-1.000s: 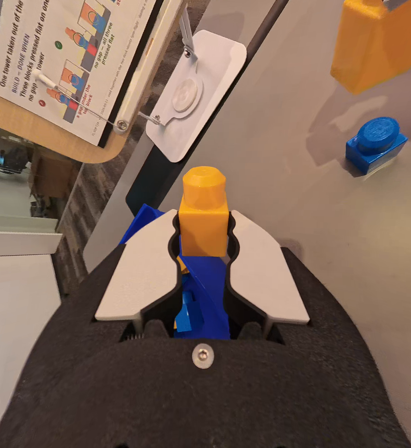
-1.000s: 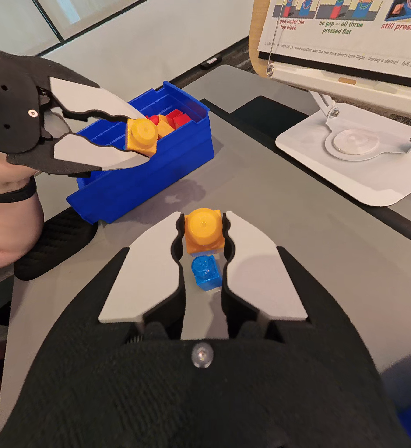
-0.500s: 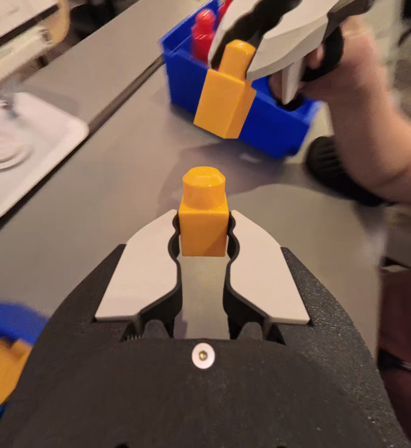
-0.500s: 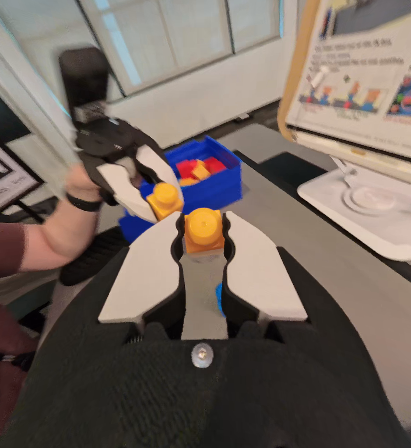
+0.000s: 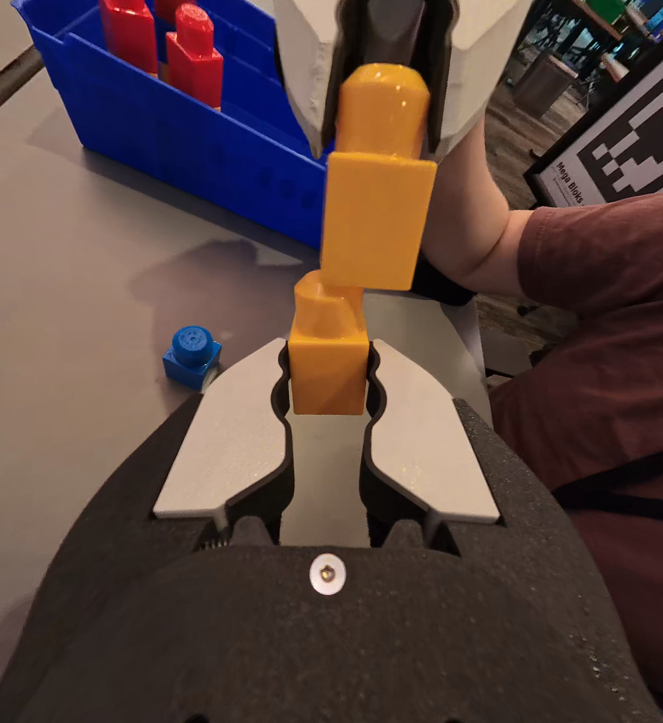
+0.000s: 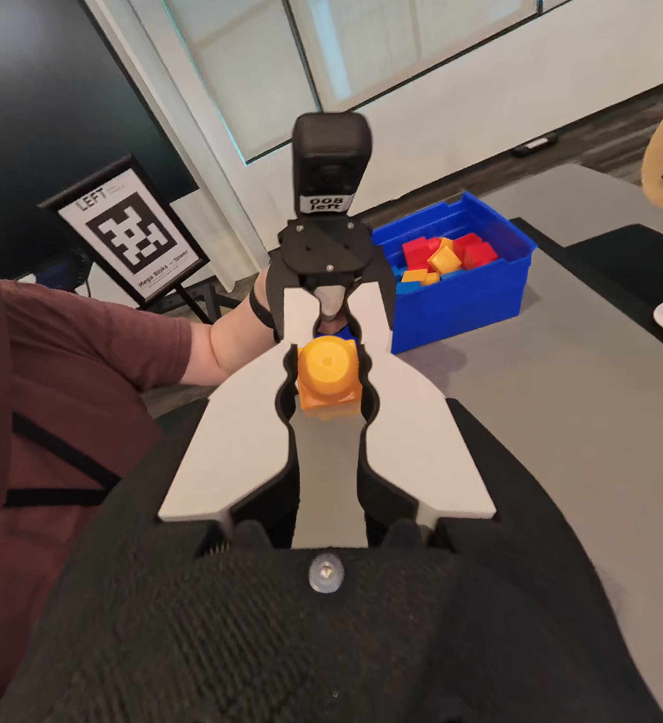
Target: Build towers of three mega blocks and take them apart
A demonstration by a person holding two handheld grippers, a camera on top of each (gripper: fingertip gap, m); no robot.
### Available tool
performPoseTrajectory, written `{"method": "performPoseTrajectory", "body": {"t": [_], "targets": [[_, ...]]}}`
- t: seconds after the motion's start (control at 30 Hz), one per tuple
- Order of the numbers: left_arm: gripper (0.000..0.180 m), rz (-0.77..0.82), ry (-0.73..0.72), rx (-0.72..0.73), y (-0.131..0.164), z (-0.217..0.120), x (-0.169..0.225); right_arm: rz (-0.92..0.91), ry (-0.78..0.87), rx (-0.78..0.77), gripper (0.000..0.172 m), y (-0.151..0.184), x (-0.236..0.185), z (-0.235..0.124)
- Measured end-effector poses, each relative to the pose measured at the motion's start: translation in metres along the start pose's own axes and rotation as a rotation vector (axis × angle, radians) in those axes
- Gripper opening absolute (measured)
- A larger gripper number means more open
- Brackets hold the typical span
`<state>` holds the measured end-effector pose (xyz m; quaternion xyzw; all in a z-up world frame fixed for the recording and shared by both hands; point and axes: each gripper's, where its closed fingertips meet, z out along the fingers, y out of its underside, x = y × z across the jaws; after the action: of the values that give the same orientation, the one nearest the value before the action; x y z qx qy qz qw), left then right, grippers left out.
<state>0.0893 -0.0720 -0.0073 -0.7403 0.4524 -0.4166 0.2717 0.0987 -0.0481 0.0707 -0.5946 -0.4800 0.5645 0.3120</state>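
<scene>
With one orange block pinched in the left gripper and another orange block pinched in the right gripper at its 1 o'clock, sitting off-centre over the stud, the upper is best shifted toward 9 o'clock, then pressed flat.

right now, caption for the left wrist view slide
Left claw holding an orange block under the right claw's orange block, blue block on the table.

The upper orange plastic block hides the tip of the lower orange block's stud. The blue plastic bin runs off the top edge (its red blocks too). The right gripper's fingers are blurred.
</scene>
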Motion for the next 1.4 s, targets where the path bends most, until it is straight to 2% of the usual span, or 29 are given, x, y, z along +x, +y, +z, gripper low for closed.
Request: {"method": "performPoseTrajectory", "body": {"t": [0.13,0.37,0.5,0.63,0.7,0.73,0.87,0.93,1.17,1.4], "targets": [[0.036,0.02,-0.002,-0.006,0.0,0.003,0.002,0.027,0.035,-0.051,0.03,0.011,0.007,0.008],[0.036,0.024,0.006,-0.034,0.003,0.0,0.005,0.085,0.001,-0.037,0.03,0.014,0.007,0.014],[0.036,-0.051,0.096,0.049,-0.006,-0.006,0.009,0.084,-0.004,0.027,0.03,0.005,0.008,0.013],[0.036,-0.09,0.161,0.147,-0.02,-0.013,0.013,0.089,-0.035,0.175,0.031,-0.014,0.007,0.014],[0.036,-0.114,0.176,0.204,-0.028,-0.019,0.012,0.102,-0.005,0.188,0.053,-0.015,0.012,0.014],[0.036,-0.119,0.168,0.221,-0.03,-0.022,0.01,0.107,-0.001,0.197,0.056,-0.015,0.013,0.015],[0.036,-0.122,0.155,0.261,-0.035,-0.028,0.008,0.153,-0.042,0.156,0.05,-0.006,0.01,0.026],[0.036,-0.12,0.143,0.263,-0.036,-0.027,0.008,0.14,-0.051,0.158,0.036,-0.004,0.01,0.029],[0.036,-0.122,0.121,0.354,-0.048,-0.035,0.007,0.017,0.018,0.236,0.036,-0.015,0.008,0.026],[0.035,-0.085,0.125,0.4,-0.055,-0.043,0.012,0.065,-0.061,0.362,0.036,-0.023,0.002,0.026]]}}
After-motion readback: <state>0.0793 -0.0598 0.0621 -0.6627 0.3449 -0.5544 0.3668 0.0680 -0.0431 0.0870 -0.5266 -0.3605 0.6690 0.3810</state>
